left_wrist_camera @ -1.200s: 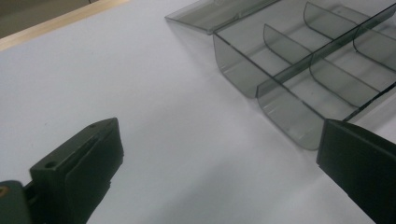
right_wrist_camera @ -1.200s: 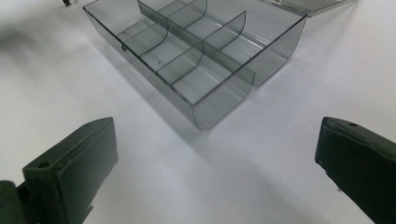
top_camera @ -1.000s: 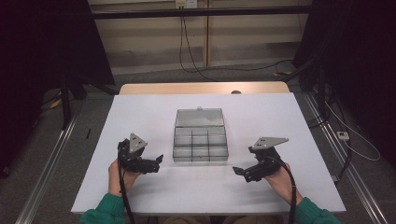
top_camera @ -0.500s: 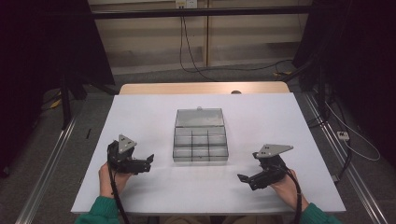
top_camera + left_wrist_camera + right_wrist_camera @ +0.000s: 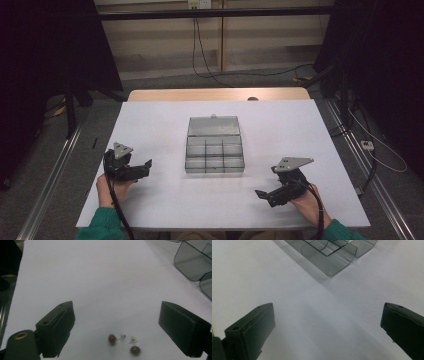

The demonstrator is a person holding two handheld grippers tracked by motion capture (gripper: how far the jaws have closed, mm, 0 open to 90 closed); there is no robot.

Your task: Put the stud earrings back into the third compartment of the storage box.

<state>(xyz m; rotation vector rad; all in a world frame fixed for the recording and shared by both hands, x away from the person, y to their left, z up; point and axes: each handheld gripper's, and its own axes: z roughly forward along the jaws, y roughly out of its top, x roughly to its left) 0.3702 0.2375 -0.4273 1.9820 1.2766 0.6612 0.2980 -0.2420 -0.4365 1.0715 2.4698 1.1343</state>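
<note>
Two small brown bead earrings lie side by side on the white table. They sit between the jaws of my left gripper, close to its body, and neither pad touches them. Those jaws have just been closing and still stand wide apart. In the high view the left gripper is near the table's left edge and points toward a clear grey compartment box with its lid folded back. My right gripper is open at the front right, with bare table between its jaws.
One rounded corner of the box lies at the upper right of the left gripper view, and another corner of the box lies ahead of the right gripper. A wooden strip runs along the table's far edge.
My left hand has slid left, away from the box and toward the table's left edge. The right hand has drawn back slightly toward the front edge.
</note>
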